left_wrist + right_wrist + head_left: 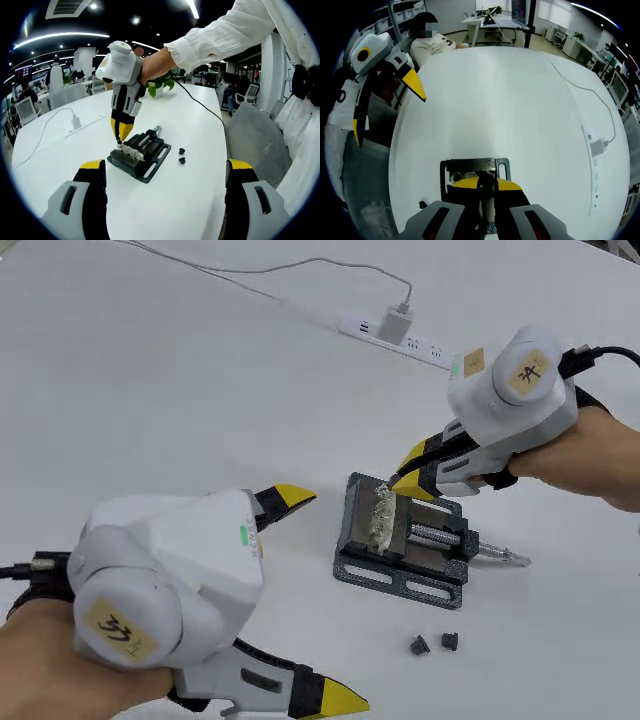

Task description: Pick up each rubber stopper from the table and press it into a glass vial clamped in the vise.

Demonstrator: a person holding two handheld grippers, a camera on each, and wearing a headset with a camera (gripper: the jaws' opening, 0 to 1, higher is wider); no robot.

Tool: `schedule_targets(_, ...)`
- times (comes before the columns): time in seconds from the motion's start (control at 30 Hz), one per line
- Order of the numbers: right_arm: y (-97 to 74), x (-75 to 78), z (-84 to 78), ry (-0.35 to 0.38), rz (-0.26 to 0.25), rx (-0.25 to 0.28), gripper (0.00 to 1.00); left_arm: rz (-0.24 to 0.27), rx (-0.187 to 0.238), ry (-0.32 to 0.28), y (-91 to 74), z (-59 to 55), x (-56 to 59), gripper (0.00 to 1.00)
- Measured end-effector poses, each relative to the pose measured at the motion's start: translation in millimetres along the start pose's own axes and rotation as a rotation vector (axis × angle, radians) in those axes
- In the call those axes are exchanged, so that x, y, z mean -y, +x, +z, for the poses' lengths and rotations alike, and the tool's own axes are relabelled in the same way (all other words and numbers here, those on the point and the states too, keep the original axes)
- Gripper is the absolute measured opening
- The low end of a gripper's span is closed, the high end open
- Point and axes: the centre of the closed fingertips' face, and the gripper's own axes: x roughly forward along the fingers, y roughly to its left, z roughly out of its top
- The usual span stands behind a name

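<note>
Left gripper (166,167) spread wide; its view shows right gripper (121,139) closed above vise (145,156).

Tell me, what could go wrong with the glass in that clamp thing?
1. The right hand-held gripper has its shut tips right at the glass vials in the vise. A hard or crooked push might crack the glass or tip a vial.
2. Two small stoppers lie loose on the table beside the vise. A bump from a hand could send them rolling away.
</note>
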Motion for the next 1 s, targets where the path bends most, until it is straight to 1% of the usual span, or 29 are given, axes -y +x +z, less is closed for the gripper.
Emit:
schedule_targets(0.13, 0.0, -2.2, -1.1, -0.004, -0.002, -0.010, 0.05, 0.003, 0.002, 0.000, -0.3, 0.4, -0.8, 0.99)
schedule_targets(0.33, 2.1, -0.7, -3.9, -0.004, 0.001, -0.017, 0.05, 0.003, 0.006, -0.001, 0.1, 1.3, -0.9, 0.99)
schedule_targets(0.4, 2.7, 0.9, -3.6, -0.003, 0.002, -0.013, 0.05, 0.004, 0.006, -0.001, 0.3, 1.1, -0.9, 0.99)
schedule_targets(0.47, 2.0, -1.8, -2.4, -0.001, 0.002, -0.013, 0.05, 0.002, 0.007, -0.003, 0.5, 1.3, -0.5, 0.99)
schedule_targets(0.6, 2.7, -0.5, -2.7, -0.001, 0.004, -0.015, 0.05, 0.003, 0.009, -0.004, 0.7, 2.1, -0.6, 0.99)
schedule_targets(0.7, 1.7, -4.7, -0.7, -0.012, 0.004, -0.025, 0.05, 0.005, 0.010, -0.003, 1.0, 2.2, -1.4, 0.99)
schedule_targets(0.8, 2.0, -2.7, -1.4, -0.007, 0.008, -0.029, 0.05, 0.006, 0.011, -0.004, 1.0, 2.7, -2.0, 0.99)
schedule_targets(1.0, 1.4, -7.7, 0.6, -0.025, 0.006, -0.049, 0.05, 0.006, 0.013, -0.007, 1.0, 2.9, -1.8, 0.99)
